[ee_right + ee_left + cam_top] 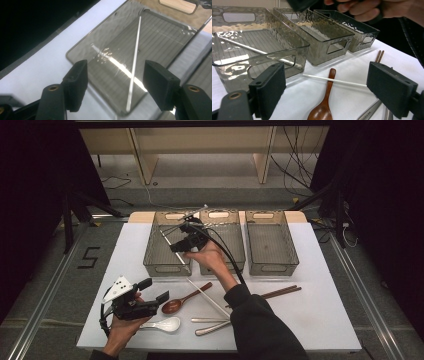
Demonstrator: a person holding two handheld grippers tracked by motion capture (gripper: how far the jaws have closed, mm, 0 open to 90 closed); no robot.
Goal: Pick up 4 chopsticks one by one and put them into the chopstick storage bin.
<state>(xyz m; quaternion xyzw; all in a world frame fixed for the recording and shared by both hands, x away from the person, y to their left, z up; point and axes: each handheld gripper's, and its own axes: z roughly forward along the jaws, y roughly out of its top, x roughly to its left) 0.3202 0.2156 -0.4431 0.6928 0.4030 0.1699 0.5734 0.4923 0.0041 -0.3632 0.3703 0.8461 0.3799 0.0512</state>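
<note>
Three see-through grey bins stand side by side near the top middle of the high view, on the white counter (320,320). The left bin (152,254) has one thin white stick (135,65) lying slantwise on its ribbed floor. In the right tool's view the stick runs from the upper middle down to the lower middle, flat inside the bin. The middle bin (235,251) and the right bin (290,255) look bare inside, as far as can be seen.

The right tool (186,236) hangs over the left bin, at the middle of the high view. Its jaws are spread wide with nothing pinched; the stick lies below them in the bin.

The left tool (154,290) is at the lower left, held just over the counter, jaws spread and holding nothing.

On the counter below the bins lie another white stick (207,296), a brown wooden spoon (175,305), a white spoon (165,324), brown chopsticks (282,292) and metal cutlery (210,325).
</note>
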